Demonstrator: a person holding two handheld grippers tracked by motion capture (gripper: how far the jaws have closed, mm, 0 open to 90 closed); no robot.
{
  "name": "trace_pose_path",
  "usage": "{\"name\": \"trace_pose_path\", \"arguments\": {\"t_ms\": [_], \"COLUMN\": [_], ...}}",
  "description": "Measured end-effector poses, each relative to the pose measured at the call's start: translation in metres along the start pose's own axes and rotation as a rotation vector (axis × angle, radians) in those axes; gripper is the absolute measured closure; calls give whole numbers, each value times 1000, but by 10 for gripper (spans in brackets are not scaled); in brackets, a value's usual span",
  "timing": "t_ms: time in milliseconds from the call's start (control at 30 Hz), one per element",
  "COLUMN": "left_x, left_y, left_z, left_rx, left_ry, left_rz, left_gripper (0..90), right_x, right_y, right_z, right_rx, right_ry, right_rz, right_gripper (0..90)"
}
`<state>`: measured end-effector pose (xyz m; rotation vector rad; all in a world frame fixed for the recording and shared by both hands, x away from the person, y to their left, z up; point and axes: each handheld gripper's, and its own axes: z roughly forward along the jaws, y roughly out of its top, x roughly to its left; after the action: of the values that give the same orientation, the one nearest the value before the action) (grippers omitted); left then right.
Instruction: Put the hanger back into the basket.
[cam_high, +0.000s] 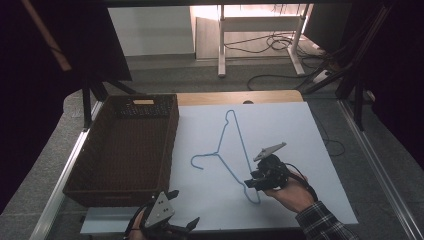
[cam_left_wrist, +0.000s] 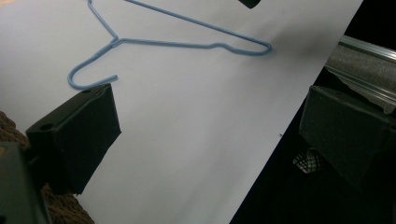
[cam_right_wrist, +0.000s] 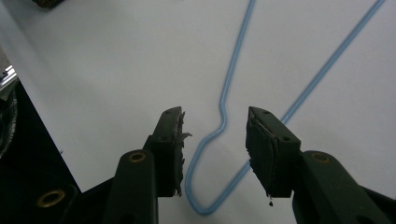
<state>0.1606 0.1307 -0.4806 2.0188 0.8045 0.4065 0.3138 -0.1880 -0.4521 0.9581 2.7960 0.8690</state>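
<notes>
With the right gripper (cam_right_wrist: 214, 140) jaws apart and straddling the near corner of the blue wire hanger (cam_high: 231, 150), which lay flat on the white sheet (cam_high: 280, 125), the thin wire risked slipping out on closure; the left gripper (cam_left_wrist: 205, 121) stood open, idle.

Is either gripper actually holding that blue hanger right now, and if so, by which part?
Nothing is held. The right gripper straddles the blue hanger at one end corner, pads apart from the wire. The left gripper is open.
</notes>
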Motion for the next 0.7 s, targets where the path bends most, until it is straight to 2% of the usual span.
{"name": "trace_pose_path", "arguments": {"t_ms": [167, 433, 500, 633, 700], "left_x": [0, 1, 1, 1, 1], "left_y": [0, 0, 0, 0, 0], "left_z": [0, 0, -1, -1, -1], "left_rx": [1, 2, 0, -1, 0], "left_ry": [-2, 0, 1, 2, 1], "left_rz": [2, 0, -3, -4, -3], "left_gripper": [50, 50, 51, 51, 51], "right_x": [-1, -3, -3, -4, -6], "right_y": [10, 30, 37, 44, 52], "right_z": [6, 25, 32, 38, 45], "right_rx": [25, 107, 134, 151, 173], "right_ry": [7, -24, -29, -22, -5], "right_rz": [14, 17, 31, 51, 79], "right_gripper": [581, 604, 620, 646, 675]}}
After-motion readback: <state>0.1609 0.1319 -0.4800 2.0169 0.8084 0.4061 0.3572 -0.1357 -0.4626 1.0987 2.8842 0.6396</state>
